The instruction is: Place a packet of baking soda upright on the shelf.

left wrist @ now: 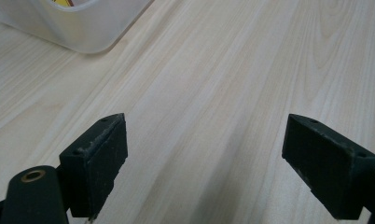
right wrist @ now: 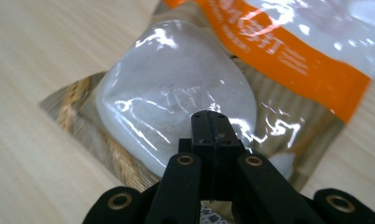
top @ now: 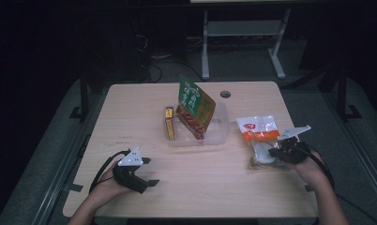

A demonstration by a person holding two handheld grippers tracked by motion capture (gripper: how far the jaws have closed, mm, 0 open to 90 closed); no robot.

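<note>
A tray point(top: 220, 133) is sitting at the middle of the table point(top: 144, 98), toward the far half. In it, 2 things are standing: a large packet point(top: 195, 105) is leaning upright in the tray's middle, and a slim box point(top: 169, 123) is lying along the tray's left wall, just beside the packet. Right of the tray, apart from it, a sealed bag point(top: 259, 136) is lying flat on the table. The right gripper point(top: 276, 151) is sitting at the bag's near end, touching it. The left gripper point(top: 151, 171) is resting at the near left, well apart from the tray. A round hole point(top: 225, 93) is lying behind the tray, near the far edge.
</note>
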